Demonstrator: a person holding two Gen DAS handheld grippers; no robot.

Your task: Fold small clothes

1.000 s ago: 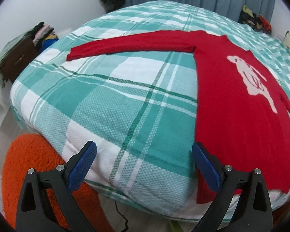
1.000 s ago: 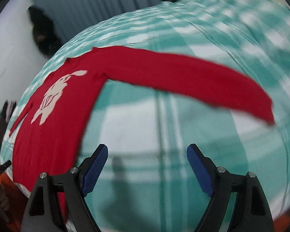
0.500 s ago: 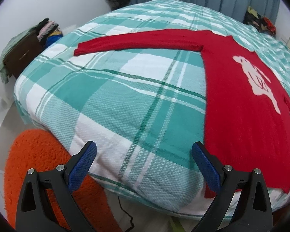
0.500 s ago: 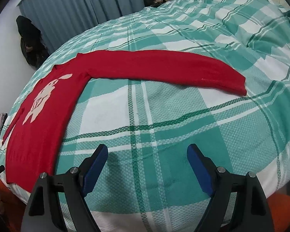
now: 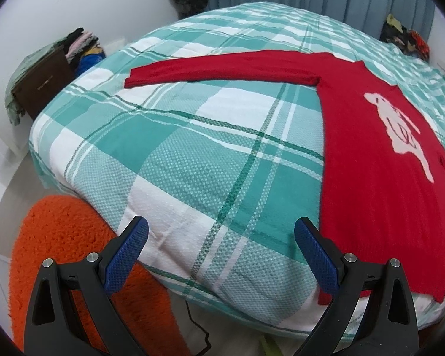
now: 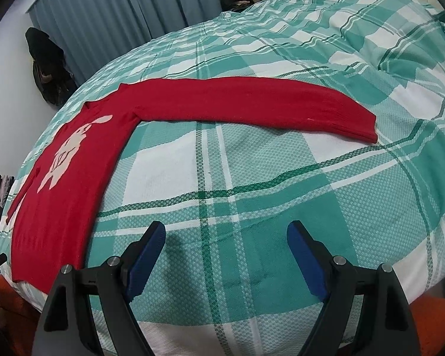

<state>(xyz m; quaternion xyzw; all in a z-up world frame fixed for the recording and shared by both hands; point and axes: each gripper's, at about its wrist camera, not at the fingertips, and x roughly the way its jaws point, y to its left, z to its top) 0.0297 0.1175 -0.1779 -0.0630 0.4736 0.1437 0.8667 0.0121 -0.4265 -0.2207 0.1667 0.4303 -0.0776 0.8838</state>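
Both cameras drew back from flat knitted sweater (image 5: 379, 184).

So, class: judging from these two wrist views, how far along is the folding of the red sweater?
Done: the red sweater lies flat on the plaid bed, both sleeves spread wide. In hand: nothing; the left claw and right claw are open and empty near the bed's edge. Left: every fold, sleeves and body.
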